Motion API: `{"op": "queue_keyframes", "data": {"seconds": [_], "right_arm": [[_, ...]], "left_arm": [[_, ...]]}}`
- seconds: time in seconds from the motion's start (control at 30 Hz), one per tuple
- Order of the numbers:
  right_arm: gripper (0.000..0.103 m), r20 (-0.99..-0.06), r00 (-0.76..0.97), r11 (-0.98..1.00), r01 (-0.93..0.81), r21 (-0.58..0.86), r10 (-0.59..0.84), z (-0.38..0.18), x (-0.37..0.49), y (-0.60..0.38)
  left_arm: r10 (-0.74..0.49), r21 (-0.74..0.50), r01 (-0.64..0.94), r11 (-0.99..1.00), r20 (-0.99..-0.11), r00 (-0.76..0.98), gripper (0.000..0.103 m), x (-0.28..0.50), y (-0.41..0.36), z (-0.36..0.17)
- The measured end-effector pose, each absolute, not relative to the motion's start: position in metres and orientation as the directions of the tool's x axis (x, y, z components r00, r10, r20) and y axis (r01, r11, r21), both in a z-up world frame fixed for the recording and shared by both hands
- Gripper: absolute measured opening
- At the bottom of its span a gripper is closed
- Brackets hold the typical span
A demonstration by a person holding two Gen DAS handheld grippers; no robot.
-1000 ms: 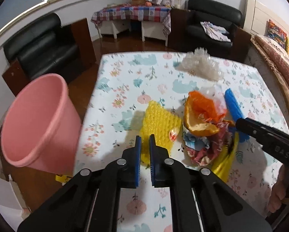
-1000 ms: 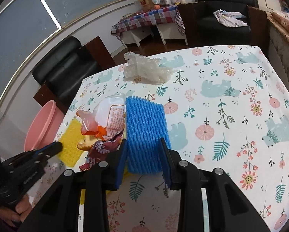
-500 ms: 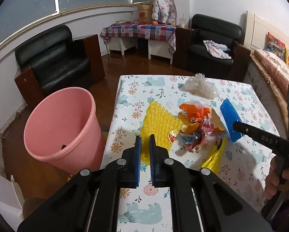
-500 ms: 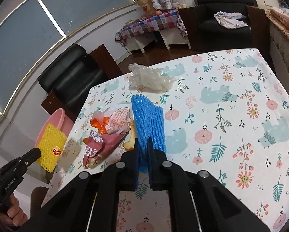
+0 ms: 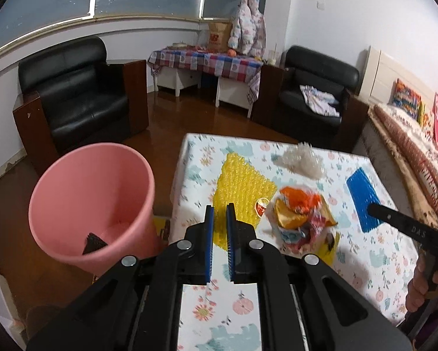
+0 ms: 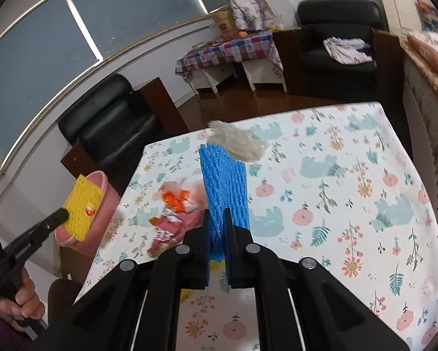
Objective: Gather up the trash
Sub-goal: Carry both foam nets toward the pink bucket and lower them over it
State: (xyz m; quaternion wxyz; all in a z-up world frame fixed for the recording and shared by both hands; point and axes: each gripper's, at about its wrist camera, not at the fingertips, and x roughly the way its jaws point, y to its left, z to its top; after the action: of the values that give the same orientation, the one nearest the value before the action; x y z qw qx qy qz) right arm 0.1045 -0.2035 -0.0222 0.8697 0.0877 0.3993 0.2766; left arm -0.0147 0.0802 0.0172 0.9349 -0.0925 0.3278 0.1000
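Both hands are in the air over the flower-printed desk [image 5: 374, 266], each with its trash pinched. The left claw [image 5: 219, 213] is clenched on the yellow foam mesh sleeve [image 5: 242, 187], which from the right-hand camera hangs right over the rim of the pink plastic bin [image 5: 90, 204] at about nine o'clock. The right claw [image 6: 217, 219] has just squeezed shut on the blue foam mesh sleeve [image 6: 224, 181]; that sleeve stands upright between its jaws, lifted off the cloth. I'd say the job is at an early-to-middle stage: one dark scrap [image 5: 93, 241] already lies at the bottom of the bin, two pieces are in transit, and neither has been dropped yet. Left on the desk are the crumpled clear plastic wrap [image 5: 300, 161] toward twelve o'clock and the heap of orange and red wrappers [image 5: 300, 216] in the middle, with a bit of yellow packaging [image 5: 328, 247] poking out from under it at its near edge. By count: one bin, two foam sleeves, one clear wrap and one mixed heap whose separate pieces I cannot tell apart.
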Motion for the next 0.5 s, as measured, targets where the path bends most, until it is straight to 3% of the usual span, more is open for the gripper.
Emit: {"op": "queue_keyframes", "data": {"seconds": [0.5], "right_arm": [[0.007, -0.609, 0.416, 0.705, -0.605, 0.370, 0.676, 0.024, 0.102, -0.083]], "left_arm": [[0.246, -0.163, -0.398, 0.903, -0.563, 0.789, 0.008, -0.044, 0.172, 0.032]]}}
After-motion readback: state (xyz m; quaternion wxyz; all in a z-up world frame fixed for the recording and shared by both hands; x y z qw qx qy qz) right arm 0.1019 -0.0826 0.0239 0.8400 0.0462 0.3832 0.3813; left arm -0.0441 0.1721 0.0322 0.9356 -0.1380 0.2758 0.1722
